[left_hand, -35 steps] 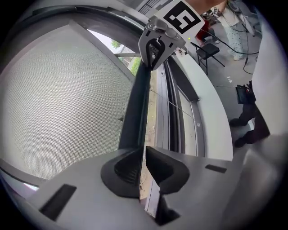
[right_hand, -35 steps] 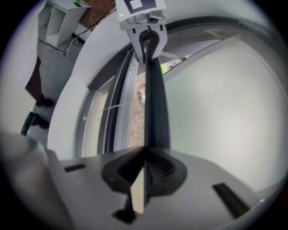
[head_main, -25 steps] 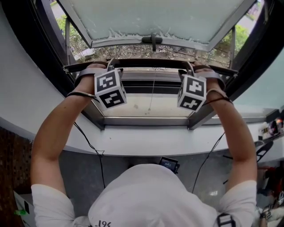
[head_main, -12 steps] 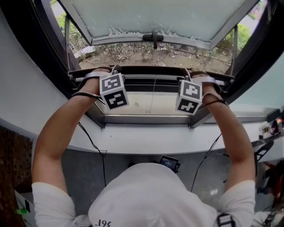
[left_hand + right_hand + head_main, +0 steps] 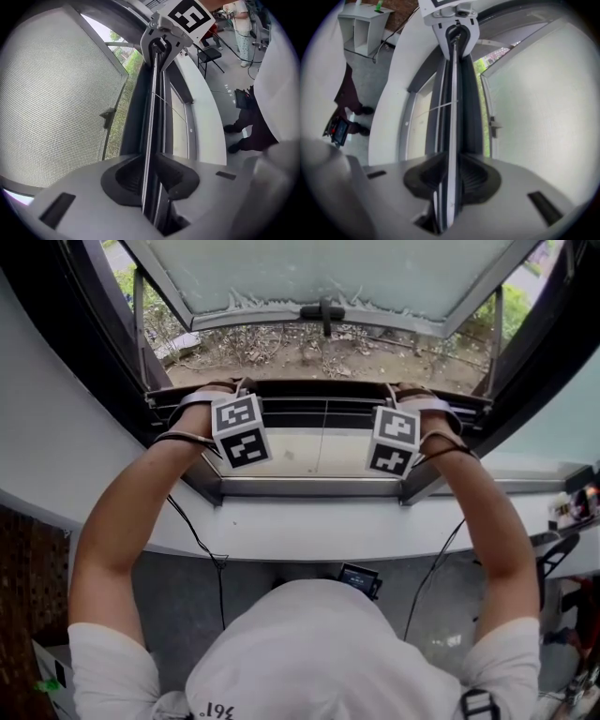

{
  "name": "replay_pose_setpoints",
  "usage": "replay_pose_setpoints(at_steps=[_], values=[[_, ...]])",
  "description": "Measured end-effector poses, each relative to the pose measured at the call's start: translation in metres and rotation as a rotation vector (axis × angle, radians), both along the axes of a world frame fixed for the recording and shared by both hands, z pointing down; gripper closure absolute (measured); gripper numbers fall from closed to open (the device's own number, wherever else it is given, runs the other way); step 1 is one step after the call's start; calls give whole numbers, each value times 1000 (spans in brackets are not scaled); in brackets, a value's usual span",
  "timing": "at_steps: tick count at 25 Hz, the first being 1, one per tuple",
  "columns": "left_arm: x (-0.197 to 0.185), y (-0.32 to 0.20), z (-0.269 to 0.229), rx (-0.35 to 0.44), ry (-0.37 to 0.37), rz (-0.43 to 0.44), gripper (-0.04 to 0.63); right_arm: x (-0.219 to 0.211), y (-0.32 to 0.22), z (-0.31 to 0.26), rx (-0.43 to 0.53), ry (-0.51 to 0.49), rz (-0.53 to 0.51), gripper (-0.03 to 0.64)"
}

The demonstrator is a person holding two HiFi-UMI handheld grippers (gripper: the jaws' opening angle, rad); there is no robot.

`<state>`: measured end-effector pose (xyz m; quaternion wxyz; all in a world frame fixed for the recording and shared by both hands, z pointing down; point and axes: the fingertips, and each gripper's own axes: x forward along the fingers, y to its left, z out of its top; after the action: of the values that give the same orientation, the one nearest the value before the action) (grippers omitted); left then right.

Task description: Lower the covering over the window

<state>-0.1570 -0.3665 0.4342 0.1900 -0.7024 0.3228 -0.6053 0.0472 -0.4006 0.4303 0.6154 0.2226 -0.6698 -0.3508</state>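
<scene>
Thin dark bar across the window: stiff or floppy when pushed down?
Probably stiff: the thin dark bar runs straight across the opening, no sag. Likely light, being so slim. The fine mesh screen beside it looks flimsy, probably adding little weight.

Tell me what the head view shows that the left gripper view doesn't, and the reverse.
Only the head view shows both of the person's arms, the left gripper from outside with its marker cube, and the bare soil outside. Only the left gripper view shows that gripper's jaws, which have just been opening, with the dark bar between them, fine mesh beside it, and a chair and a standing person behind. Both show the bar, the right gripper, the white sill and the window handle.
</scene>
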Motion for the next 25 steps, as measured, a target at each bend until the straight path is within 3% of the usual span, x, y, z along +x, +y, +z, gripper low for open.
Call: replay_pose_setpoints(at_steps=[8, 25], values=[[2, 3, 4, -27, 3, 6, 486, 1, 0, 2, -4, 5, 8, 529], [2, 6, 44, -74, -15, -7, 483, 2, 5, 41, -72, 19, 32, 525]])
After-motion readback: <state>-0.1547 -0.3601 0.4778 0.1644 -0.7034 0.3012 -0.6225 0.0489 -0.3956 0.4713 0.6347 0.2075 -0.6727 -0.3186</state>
